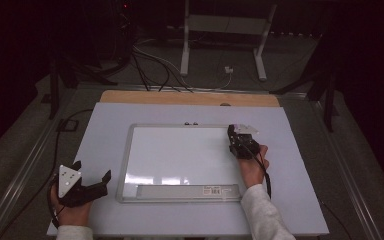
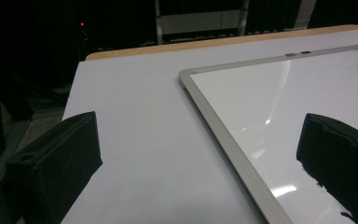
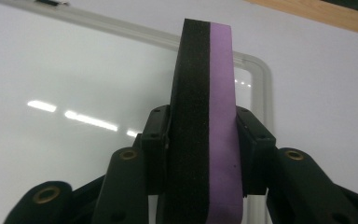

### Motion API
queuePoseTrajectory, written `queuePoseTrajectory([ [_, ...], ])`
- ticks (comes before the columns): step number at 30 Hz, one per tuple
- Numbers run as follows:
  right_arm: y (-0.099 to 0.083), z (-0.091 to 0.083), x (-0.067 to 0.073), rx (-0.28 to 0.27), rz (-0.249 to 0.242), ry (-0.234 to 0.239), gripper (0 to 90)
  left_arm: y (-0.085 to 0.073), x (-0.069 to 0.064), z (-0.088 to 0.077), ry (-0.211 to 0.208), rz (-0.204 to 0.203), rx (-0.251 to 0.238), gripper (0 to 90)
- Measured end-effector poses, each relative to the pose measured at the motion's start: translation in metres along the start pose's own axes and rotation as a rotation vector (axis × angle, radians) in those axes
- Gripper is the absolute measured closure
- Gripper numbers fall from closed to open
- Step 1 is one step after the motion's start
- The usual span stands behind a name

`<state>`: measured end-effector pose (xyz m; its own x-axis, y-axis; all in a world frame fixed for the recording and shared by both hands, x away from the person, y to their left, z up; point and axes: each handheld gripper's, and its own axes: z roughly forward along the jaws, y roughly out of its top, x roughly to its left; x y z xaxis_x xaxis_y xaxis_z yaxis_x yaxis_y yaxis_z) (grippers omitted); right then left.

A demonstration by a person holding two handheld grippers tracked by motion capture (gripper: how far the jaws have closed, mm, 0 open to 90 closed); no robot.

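One whiteboard, one eraser clamped in right jaws, left jaws apart.

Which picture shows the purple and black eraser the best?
The right gripper view. There the eraser stands close up, black layer and purple layer side by side, pinched by the right gripper over the whiteboard. In the high view it is hard to make out at that gripper.

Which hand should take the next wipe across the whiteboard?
Right. The right gripper is shut on the eraser at the whiteboard top right corner; the left gripper stands open and empty beside the frame.
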<state>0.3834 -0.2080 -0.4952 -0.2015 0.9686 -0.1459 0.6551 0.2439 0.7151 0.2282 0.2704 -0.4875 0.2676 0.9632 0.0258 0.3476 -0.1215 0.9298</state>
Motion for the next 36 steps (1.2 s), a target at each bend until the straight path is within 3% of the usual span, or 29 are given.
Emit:
queuePoseTrajectory([
  [6, 0.0, 0.002, -0.009, 0.003, 0.054, -0.034, 62.2, 0.0, 0.0, 0.0, 0.001, 0.001, 0.001, 0.6],
  [23, 0.004, 0.007, -0.01, 0.008, 0.058, -0.056, 61.2, 0.0, 0.0, 0.0, 0.0, -0.001, -0.001, 0.6],
  [26, 0.004, 0.005, -0.012, -0.008, 0.078, -0.002, 48.0, 0.0, 0.0, 0.0, -0.001, -0.001, 0.0, 0.6],
  [31, 0.008, -0.005, -0.009, -0.058, 0.075, 0.045, 21.2, 0.0, -0.001, 0.0, -0.003, 0.003, -0.001, 0.6],
  [36, 0.011, -0.014, -0.005, -0.086, 0.043, 0.076, 7.1, 0.0, -0.001, 0.0, -0.003, 0.0, -0.001, 0.6],
])
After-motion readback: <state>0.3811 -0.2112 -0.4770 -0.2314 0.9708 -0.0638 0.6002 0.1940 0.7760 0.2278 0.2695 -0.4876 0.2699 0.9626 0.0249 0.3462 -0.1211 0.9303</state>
